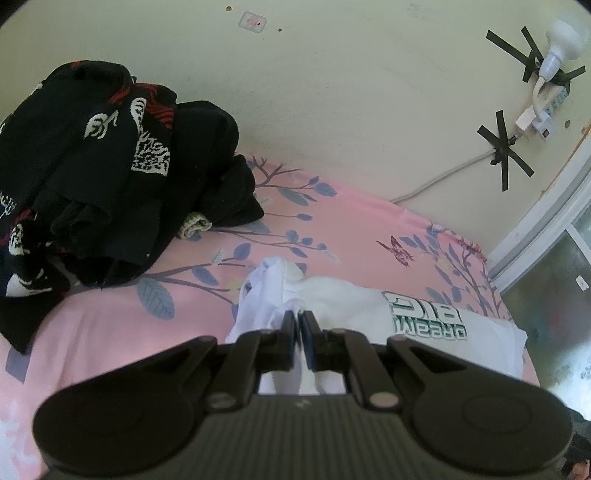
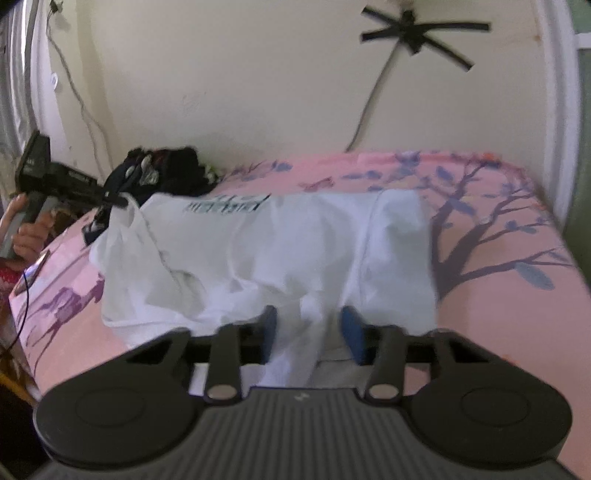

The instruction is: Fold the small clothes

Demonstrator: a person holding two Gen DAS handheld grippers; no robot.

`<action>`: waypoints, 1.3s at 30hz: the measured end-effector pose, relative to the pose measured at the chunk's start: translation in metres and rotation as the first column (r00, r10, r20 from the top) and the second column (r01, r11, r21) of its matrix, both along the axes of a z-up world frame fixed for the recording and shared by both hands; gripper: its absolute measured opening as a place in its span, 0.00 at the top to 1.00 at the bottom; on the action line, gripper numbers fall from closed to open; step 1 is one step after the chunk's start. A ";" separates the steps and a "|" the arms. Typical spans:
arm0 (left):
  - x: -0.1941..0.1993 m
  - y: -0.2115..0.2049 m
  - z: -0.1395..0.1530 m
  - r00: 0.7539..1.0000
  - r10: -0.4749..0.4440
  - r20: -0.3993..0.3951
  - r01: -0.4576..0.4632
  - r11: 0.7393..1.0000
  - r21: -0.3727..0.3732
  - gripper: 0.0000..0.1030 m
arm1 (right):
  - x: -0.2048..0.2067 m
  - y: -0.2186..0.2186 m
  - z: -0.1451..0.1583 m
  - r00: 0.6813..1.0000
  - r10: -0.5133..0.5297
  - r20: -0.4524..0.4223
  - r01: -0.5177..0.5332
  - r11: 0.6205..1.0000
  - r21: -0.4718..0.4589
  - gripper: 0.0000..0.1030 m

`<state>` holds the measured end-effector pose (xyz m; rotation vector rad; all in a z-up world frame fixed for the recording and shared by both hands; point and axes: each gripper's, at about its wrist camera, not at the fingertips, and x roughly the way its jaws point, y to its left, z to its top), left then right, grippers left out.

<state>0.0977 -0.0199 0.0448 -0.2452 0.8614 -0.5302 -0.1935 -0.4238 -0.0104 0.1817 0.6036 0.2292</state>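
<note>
- The white shirt (image 2: 280,243) you are folding lies spread on the pink bedsheet (image 2: 491,325), crumpled along its near edge, with green lettering on the part nearest the wall.
- Your left gripper (image 1: 299,328) has its fingers pressed almost together on a bunched fold of the shirt (image 1: 332,302), and the cloth rises in a peak just past the tips.
- Your right gripper (image 2: 308,328) stands with its fingers wide apart; a strip of the shirt's near edge hangs between the blue pads (image 2: 351,332), but you cannot tell whether either pad touches it.
- Only the left wrist view lets you read the lettering (image 1: 428,321), upside down, as "DREAM BIG"; in the right wrist view it is a blur.
- Only the right wrist view shows the shirt's full spread, and your left hand (image 2: 26,229) holding the left gripper (image 2: 123,202) at the shirt's far left corner.
- Beyond the shirt, a heap of black clothes (image 1: 96,177) with white and red patterns sits on the sheet against the wall (image 1: 351,110); in the right wrist view it is a small dark lump (image 2: 162,173).
- The left wrist view alone shows a bulb (image 1: 561,40) and a power strip (image 1: 543,114) taped to the wall past the shirt, with a cable (image 1: 443,177) running down to the sheet.
- Both views show black tape crosses (image 2: 417,33) on the wall.
</note>
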 end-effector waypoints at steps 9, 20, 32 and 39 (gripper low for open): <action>-0.007 0.026 0.008 0.998 0.059 0.004 -0.058 0.993 -0.101 0.95 | -0.029 -0.039 0.057 0.930 -0.152 0.335 0.081 0.973 0.215 1.00; -0.010 0.023 -0.005 0.998 0.070 0.003 -0.070 0.997 0.010 0.38 | 0.025 -0.044 0.012 0.873 -0.461 0.159 0.452 0.887 0.093 0.44; -0.054 0.014 -0.034 0.997 -0.070 -0.033 0.072 0.996 0.058 0.90 | -0.026 -0.012 -0.013 0.914 -0.402 0.049 0.384 0.899 0.211 1.00; -0.062 0.039 -0.043 0.994 -0.064 -0.094 0.073 0.993 0.097 0.78 | -0.042 -0.026 -0.017 0.857 -0.513 -0.051 0.515 0.853 0.079 1.00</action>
